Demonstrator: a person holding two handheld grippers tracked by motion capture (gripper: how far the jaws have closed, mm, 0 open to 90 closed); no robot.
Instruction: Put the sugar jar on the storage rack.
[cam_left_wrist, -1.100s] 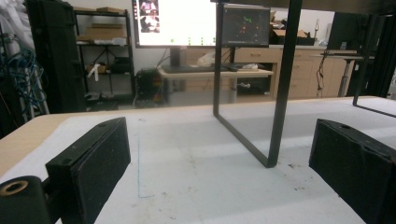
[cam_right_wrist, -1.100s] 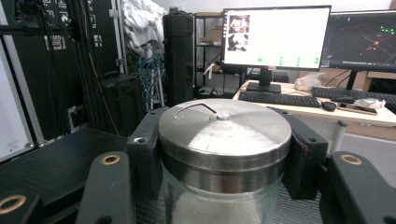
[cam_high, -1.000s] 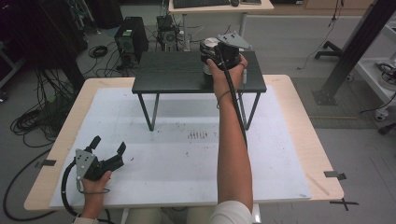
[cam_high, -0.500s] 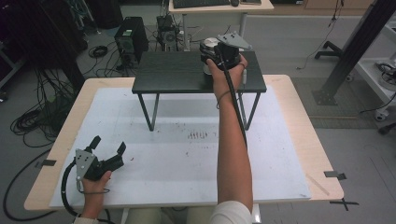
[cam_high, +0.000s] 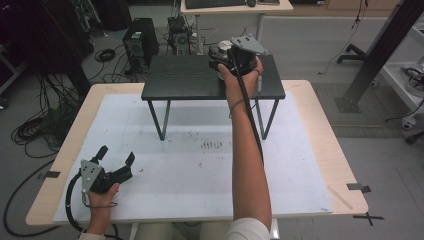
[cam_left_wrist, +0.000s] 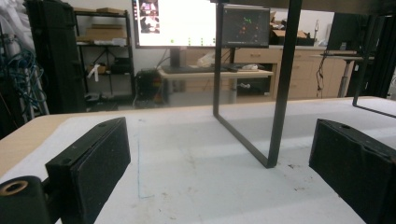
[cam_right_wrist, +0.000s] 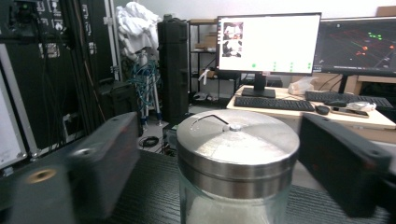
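Glass jar (cam_right_wrist: 237, 172) with steel lid — on the black shelf's (cam_high: 190, 80) far edge, between my right gripper's (cam_high: 239, 52) wide-open, empty fingers; left gripper (cam_high: 116, 167) open, idle on bench (cam_high: 310, 165) — a nudge could topple it off.

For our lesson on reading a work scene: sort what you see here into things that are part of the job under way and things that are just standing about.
Part of the job:
- glass jar with a metal lid
- right gripper, jaws open either side of the jar
- small black table the jar stands on

Just standing about:
- left gripper, open, low over the white mat
- monitors
- keyboard
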